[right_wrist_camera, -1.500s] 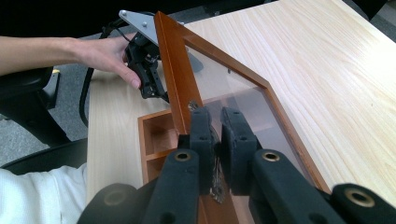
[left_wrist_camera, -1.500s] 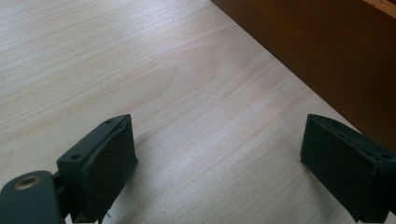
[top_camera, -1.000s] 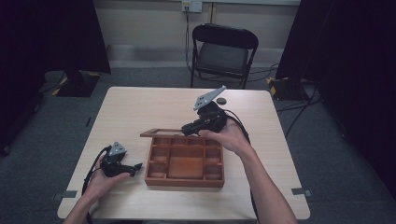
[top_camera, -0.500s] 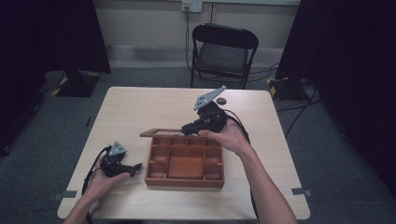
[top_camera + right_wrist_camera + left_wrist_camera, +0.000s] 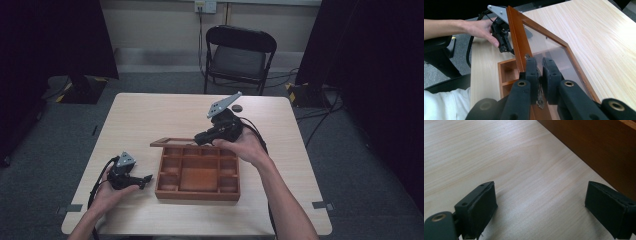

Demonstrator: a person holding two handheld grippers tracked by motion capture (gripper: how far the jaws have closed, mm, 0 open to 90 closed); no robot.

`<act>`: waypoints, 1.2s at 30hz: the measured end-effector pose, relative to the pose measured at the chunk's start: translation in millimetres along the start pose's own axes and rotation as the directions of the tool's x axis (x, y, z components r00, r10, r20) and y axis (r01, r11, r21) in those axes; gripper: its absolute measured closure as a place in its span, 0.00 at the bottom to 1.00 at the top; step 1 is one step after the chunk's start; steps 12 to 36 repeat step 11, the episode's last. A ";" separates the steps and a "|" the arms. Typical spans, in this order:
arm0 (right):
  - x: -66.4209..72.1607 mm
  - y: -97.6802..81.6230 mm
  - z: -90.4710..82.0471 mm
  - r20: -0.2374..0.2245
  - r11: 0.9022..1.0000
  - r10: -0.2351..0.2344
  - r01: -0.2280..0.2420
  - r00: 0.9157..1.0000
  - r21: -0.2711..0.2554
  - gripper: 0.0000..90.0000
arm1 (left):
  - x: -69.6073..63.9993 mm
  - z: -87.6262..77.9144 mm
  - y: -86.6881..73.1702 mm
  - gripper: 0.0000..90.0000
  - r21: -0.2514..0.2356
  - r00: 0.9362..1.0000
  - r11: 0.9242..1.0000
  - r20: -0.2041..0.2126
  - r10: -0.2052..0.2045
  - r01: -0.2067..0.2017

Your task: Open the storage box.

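A wooden compartment box (image 5: 197,195) sits mid-table with its glass-paned lid (image 5: 172,142) raised at the far side. My right gripper (image 5: 199,138) is shut on the lid's wooden front rail, and the right gripper view shows its jaws (image 5: 540,67) pinching that rail (image 5: 516,42) by a small metal clasp. The box's compartments (image 5: 507,72) show below. My left gripper (image 5: 146,180) rests on the table left of the box, open with nothing between its jaws (image 5: 539,195). The box's side wall (image 5: 594,147) lies just beyond them. The left gripper (image 5: 504,46) shows past the lid in the right gripper view.
The light wooden table (image 5: 150,115) has bare room on all sides of the box. A small black disc (image 5: 237,108) lies near the far edge. A black folding chair (image 5: 240,55) stands behind the table. Cables trail from both grippers.
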State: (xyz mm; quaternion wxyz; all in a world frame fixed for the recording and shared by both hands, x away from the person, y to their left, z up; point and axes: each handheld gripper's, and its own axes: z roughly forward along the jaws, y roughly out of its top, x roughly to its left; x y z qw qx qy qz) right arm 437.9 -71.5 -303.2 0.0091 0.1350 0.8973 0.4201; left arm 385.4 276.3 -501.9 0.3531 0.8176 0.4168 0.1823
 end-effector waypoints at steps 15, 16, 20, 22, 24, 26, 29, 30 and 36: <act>-0.5 -0.7 0.1 0.002 1.000 -0.001 0.001 1.000 -0.004 0.93 | -0.1 0.1 0.0 0.10 -0.002 1.000 1.000 0.000 -0.002 0.002; -0.5 -0.7 0.1 0.002 1.000 -0.001 0.001 1.000 -0.004 0.93 | -0.1 0.1 0.0 0.10 -0.002 1.000 1.000 0.000 -0.002 0.002; -0.5 -0.7 0.1 0.002 1.000 -0.001 0.001 1.000 -0.004 0.93 | -0.1 0.1 0.0 0.10 -0.002 1.000 1.000 0.000 -0.002 0.002; -0.5 -0.7 0.1 0.002 1.000 -0.001 0.001 1.000 -0.004 0.93 | -0.1 0.1 0.0 0.10 -0.002 1.000 1.000 0.000 -0.002 0.002; -0.5 -0.7 0.1 0.002 1.000 -0.001 0.001 1.000 -0.004 0.93 | -0.1 0.1 0.0 0.10 -0.002 1.000 1.000 0.000 -0.002 0.002; -0.5 -0.7 0.1 0.002 1.000 -0.001 0.001 1.000 -0.004 0.93 | -0.1 0.1 0.0 0.10 -0.002 1.000 1.000 0.000 -0.002 0.002; -0.5 -0.7 0.1 0.002 1.000 -0.001 0.001 1.000 -0.004 0.93 | -0.1 0.1 0.0 0.10 -0.002 1.000 1.000 0.000 -0.002 0.002; -0.5 -0.7 0.1 0.002 1.000 -0.001 0.001 1.000 -0.004 0.93 | -0.1 0.1 0.0 0.10 -0.002 1.000 1.000 0.000 -0.002 0.002; -0.5 -0.7 0.1 0.002 1.000 -0.001 0.001 1.000 -0.004 0.93 | -0.1 0.1 0.0 0.10 -0.002 1.000 1.000 0.000 -0.002 0.002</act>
